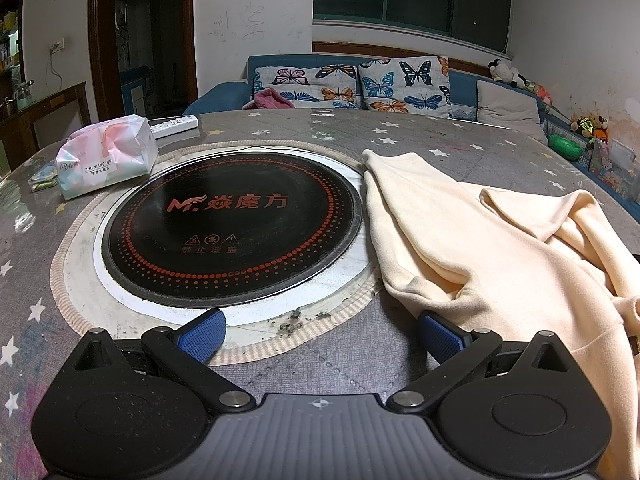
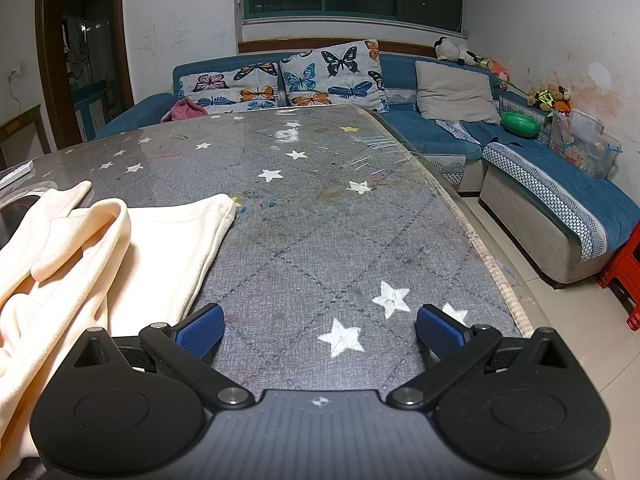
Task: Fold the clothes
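A cream garment (image 1: pixel 500 248) lies crumpled on the grey star-patterned table cover (image 1: pixel 320 364), to the right in the left wrist view. One part of it reaches up beside the round black cooktop (image 1: pixel 232 228). My left gripper (image 1: pixel 320 336) hovers low over the cover, open, with nothing between its blue pads (image 1: pixel 200 334). Its right pad sits just at the garment's near edge. In the right wrist view the same garment (image 2: pixel 92 256) fills the left side. My right gripper (image 2: pixel 320 334) stands open over bare cover, its left pad (image 2: pixel 200 330) close to the cloth.
A pink and white tissue pack (image 1: pixel 106 156) and a white remote (image 1: pixel 174 125) lie at the table's far left. The table's right edge (image 2: pixel 472 236) drops to a tiled floor. A blue sofa (image 2: pixel 520 168) with butterfly cushions stands behind and to the right, a red stool (image 2: pixel 624 272) beside it.
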`<state>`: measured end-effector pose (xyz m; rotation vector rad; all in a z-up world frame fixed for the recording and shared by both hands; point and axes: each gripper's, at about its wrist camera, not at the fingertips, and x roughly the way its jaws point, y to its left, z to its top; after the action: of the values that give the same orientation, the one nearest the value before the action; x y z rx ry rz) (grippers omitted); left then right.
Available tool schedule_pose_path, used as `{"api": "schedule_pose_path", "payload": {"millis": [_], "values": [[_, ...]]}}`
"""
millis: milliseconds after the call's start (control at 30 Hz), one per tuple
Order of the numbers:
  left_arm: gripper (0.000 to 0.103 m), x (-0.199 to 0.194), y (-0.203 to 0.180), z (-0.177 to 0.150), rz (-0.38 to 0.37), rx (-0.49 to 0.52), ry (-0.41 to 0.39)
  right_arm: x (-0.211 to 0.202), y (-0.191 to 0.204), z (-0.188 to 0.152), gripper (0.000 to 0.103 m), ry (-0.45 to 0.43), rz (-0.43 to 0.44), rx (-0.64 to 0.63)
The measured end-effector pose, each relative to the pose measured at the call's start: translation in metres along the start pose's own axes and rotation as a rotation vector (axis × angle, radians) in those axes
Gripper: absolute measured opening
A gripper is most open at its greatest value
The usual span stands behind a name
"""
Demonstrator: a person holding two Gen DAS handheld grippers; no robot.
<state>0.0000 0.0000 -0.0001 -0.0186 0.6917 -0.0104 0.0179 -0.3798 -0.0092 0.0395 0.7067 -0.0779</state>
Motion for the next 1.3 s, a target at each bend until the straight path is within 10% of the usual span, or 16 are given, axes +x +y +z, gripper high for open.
{"api": "schedule_pose_path", "payload": {"millis": [1300], "values": [[0.103,0.001,0.001,0.004,-0.003,0.0,0.014,-0.006,0.003,0.002,0.103,0.021,-0.021,0.015]]}}
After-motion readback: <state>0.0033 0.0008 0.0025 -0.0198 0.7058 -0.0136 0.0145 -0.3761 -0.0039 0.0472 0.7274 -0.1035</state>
